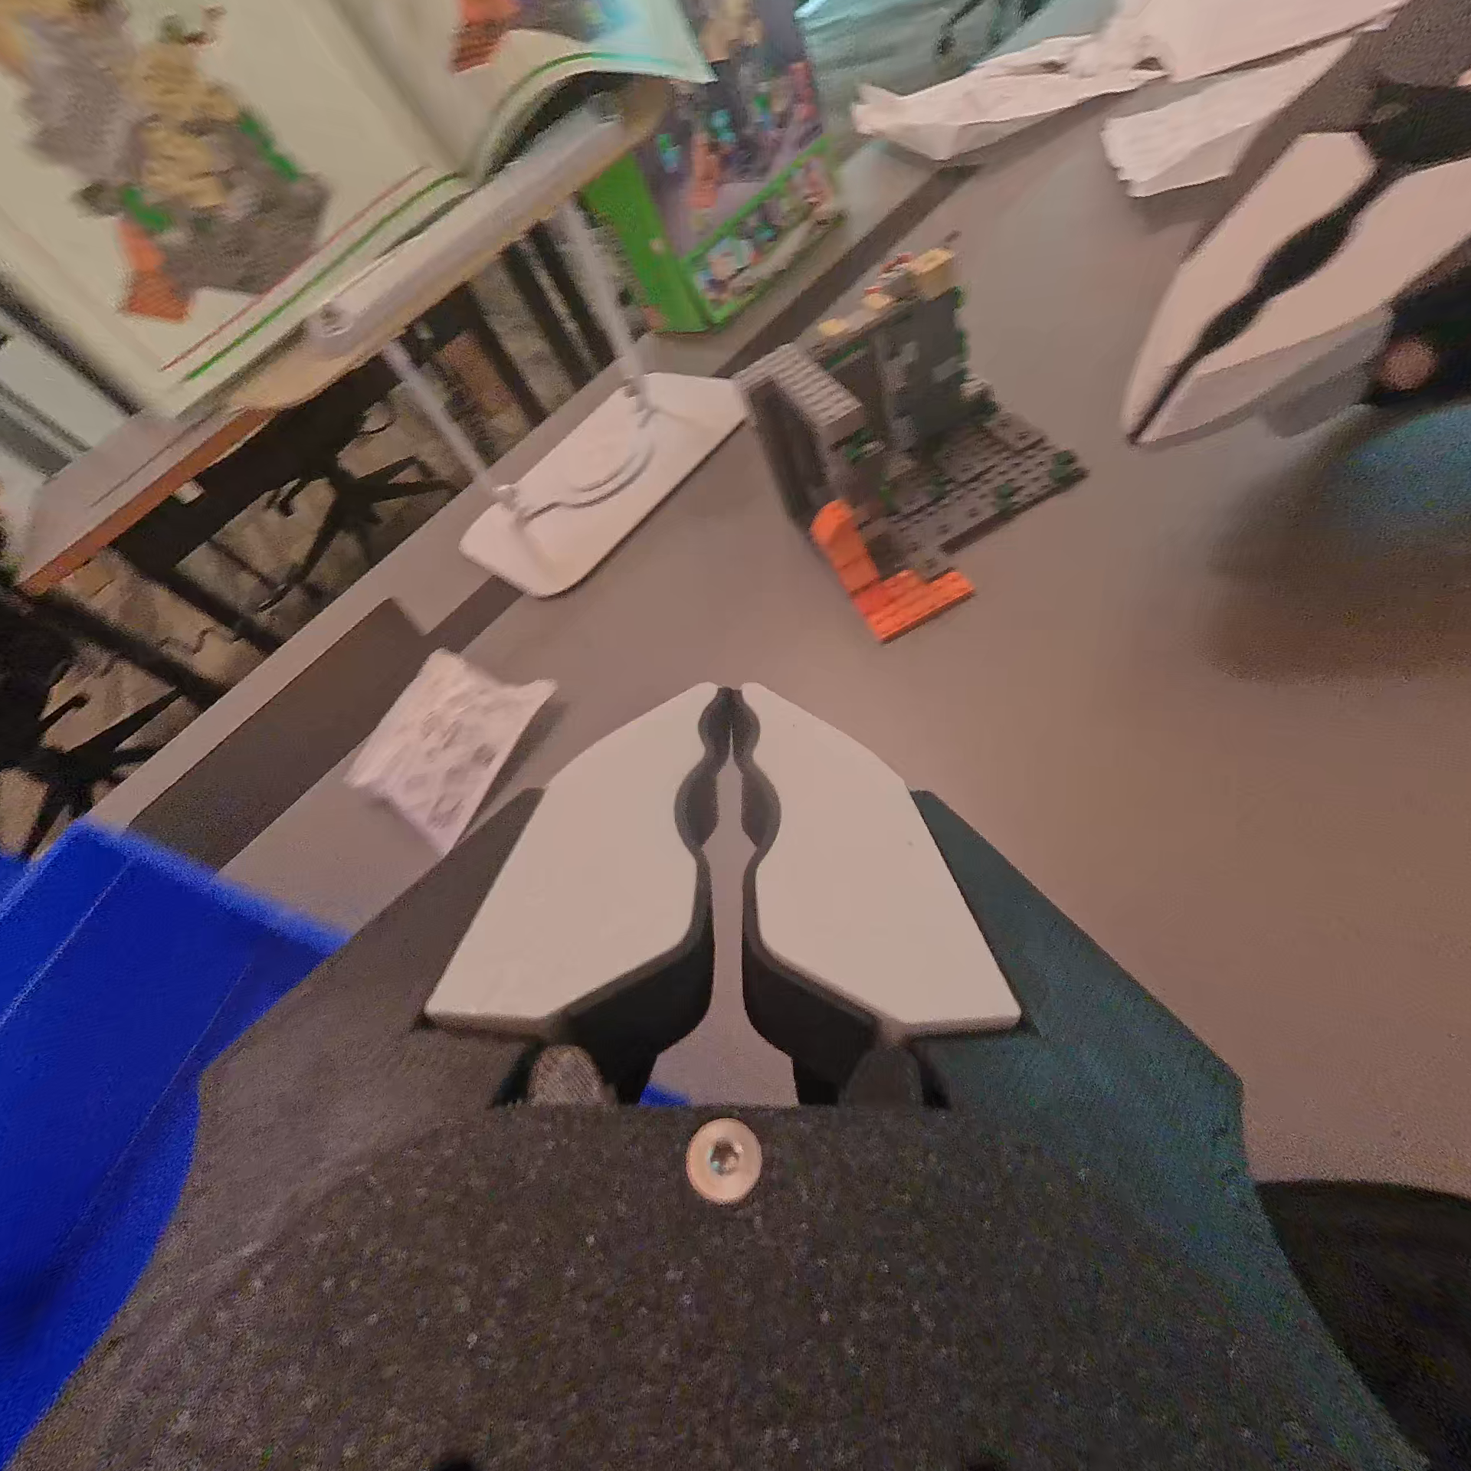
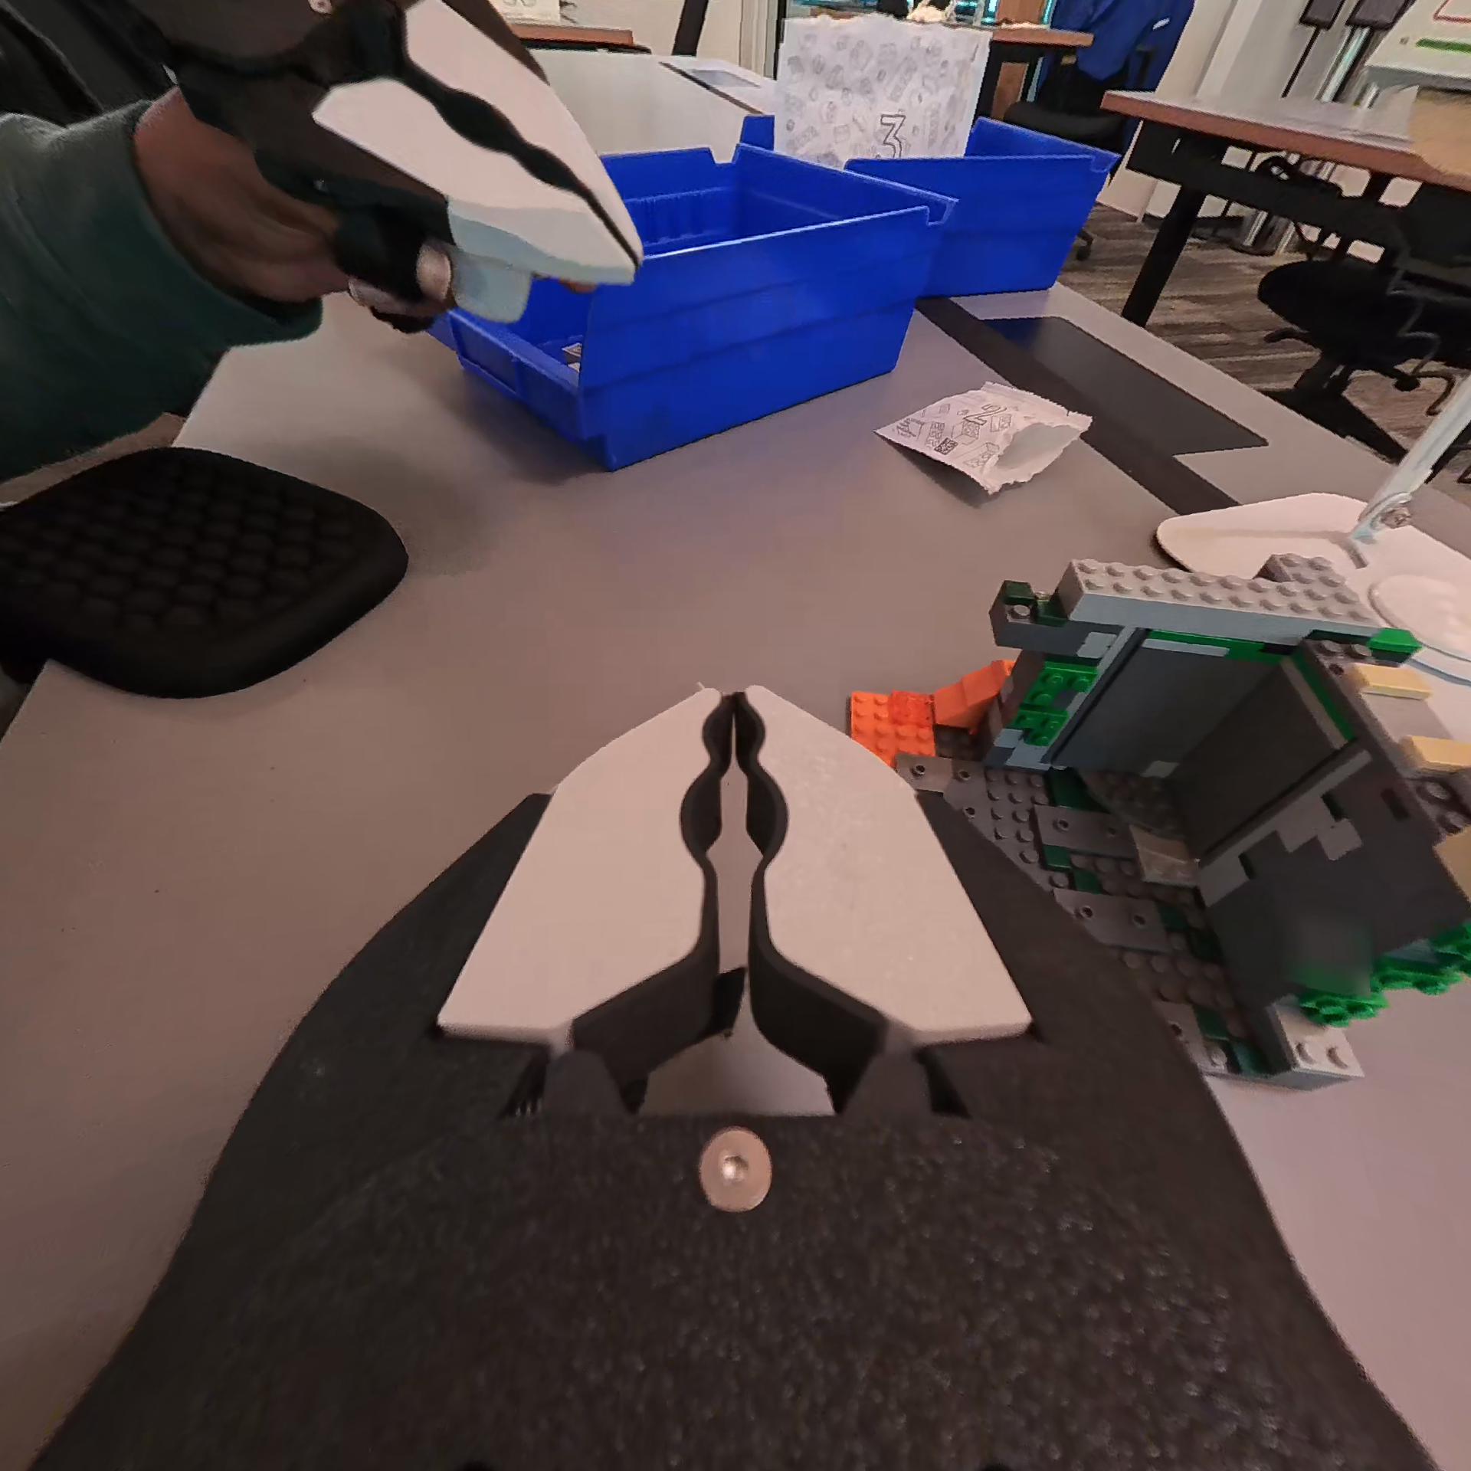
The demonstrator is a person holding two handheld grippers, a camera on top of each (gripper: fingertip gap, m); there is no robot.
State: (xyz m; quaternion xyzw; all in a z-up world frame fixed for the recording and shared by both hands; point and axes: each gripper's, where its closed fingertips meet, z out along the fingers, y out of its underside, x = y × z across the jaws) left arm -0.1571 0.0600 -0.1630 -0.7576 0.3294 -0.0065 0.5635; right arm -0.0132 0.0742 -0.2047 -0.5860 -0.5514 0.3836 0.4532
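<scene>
My left gripper point(image 1: 728, 692) is shut, its pads meeting at the tips with nothing seen between them, above the grey table point(image 1: 1035, 796). It also shows in the right wrist view point(image 2: 629, 255), raised in a person's hand over a blue bin point(image 2: 716, 318). My right gripper point(image 2: 734, 696) is shut with nothing seen between its pads, just left of a grey, green and orange brick model point(image 2: 1194, 796). In the left wrist view the right gripper point(image 1: 1134, 434) hangs at the upper right, near the same model point(image 1: 899, 446).
A printed paper bag point(image 2: 979, 434) lies beyond the model. A white stand base point(image 1: 605, 477) carries an open booklet point(image 1: 239, 159). A second blue bin point(image 2: 1019, 207) with a tall paper bag stands behind. A black mesh pad point(image 2: 183, 565) sits left. Loose papers point(image 1: 995, 103) lie far back. Left tips to right tips: about 15 centimetres.
</scene>
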